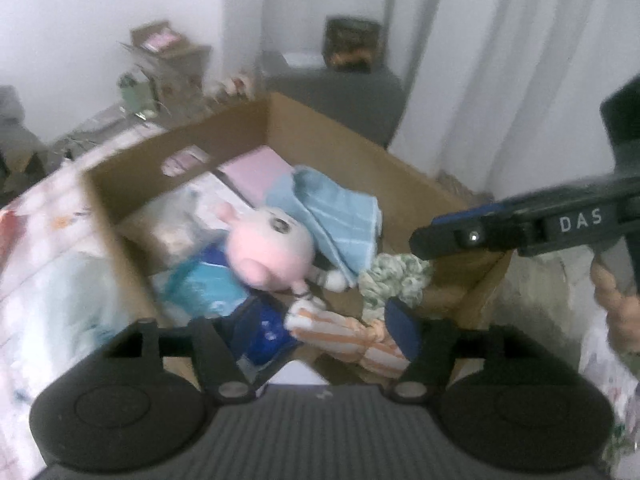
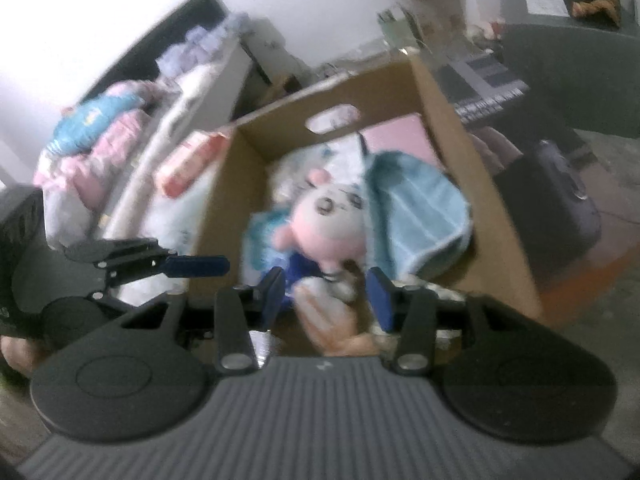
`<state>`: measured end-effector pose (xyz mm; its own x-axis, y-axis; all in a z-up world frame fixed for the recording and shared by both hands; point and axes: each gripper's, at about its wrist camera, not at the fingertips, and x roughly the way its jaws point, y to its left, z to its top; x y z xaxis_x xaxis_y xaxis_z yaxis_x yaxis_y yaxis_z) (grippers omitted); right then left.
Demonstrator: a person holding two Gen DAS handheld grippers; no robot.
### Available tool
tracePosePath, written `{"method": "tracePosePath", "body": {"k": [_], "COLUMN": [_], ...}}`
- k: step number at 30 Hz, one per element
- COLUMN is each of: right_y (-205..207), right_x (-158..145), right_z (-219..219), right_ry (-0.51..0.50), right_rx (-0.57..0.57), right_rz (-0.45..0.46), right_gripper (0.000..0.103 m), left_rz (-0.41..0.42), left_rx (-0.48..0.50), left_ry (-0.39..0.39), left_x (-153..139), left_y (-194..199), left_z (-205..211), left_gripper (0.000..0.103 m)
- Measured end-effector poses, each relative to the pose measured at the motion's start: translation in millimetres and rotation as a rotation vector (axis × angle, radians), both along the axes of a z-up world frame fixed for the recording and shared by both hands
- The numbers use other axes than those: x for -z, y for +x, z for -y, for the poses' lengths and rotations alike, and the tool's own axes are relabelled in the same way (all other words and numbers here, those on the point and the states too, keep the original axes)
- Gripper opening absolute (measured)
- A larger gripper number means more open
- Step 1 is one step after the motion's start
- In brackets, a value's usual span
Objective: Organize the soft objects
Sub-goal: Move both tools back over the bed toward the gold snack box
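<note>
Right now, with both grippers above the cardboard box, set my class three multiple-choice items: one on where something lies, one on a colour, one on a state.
1. Where does the pink plush toy lie?
A. inside the cardboard box
B. on the floor beside the box
C. between the right gripper's pads

2. What colour is the towel beside the plush's head?
A. red
B. light blue
C. black

3. How does the left gripper stand?
A. shut on the towel
B. shut on the plush
C. open, holding nothing

Answers:
1 A: the box walls surround the plush in both views.
2 B: the ribbed cloth against its head is light blue.
3 C: its blue pads stand well apart above the orange-striped cloth, pressing on nothing.
</note>
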<state>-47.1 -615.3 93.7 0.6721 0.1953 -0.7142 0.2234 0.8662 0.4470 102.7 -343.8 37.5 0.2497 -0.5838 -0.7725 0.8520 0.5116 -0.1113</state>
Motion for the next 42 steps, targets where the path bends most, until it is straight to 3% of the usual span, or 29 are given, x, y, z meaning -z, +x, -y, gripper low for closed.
{"method": "tracePosePath", "body": {"k": [6,10,17,20,27,33,38,42], "right_y": [-3.5,7.3,43.2,59.3,103.2,156.2,217.5,272.3], "right_x": [-12.7,-12.2,0.4,3.9,1.7,-1.7,8.6,32.7], "right_z": [-41.8,-78.8,-134.9,-162.1,-218.5,-261.8,-298.0,-325.4], "right_ry": [0.093,0.093,0.186,0.179,0.107,0.036,-0.065,-0.085], "right_rx": [-0.039,-0.087,-0.199,-0.249,-0.384,-0.514,-0.610,-0.673], "right_rz": [0.146,0.196,0.183,0.146,0.054,-0.010,-0.075,-0.160], "right_gripper": [0.049,0.050,0.050,0.050,0.050,0.049,0.044,0.038], "left_rz": [0.058,0.077,0.031,0.019,0.048,0.075,0.026,-0.011], "left_rx": [-0.177,-0.338,-0.578,-0.646,-0.688,-0.672,-0.636,-0.618], "left_ry": [-0.093,-0.116,-0.164,-0.183,-0.144,-0.060,-0.040,-0.032], "left_x": [-22.5,-23.0,-10.9,-3.4,22.5,48.0,65.4,74.3], "left_y": [-2.4,1.3,13.0,18.7,34.4,54.4,65.0,64.6], "left_z": [-79.4,-138.2,-224.4,-254.0,-285.8,-282.9,-279.7,-278.0], "left_gripper": [0.081,0.082,0.082,0.082,0.078,0.060,0.045,0.044]}}
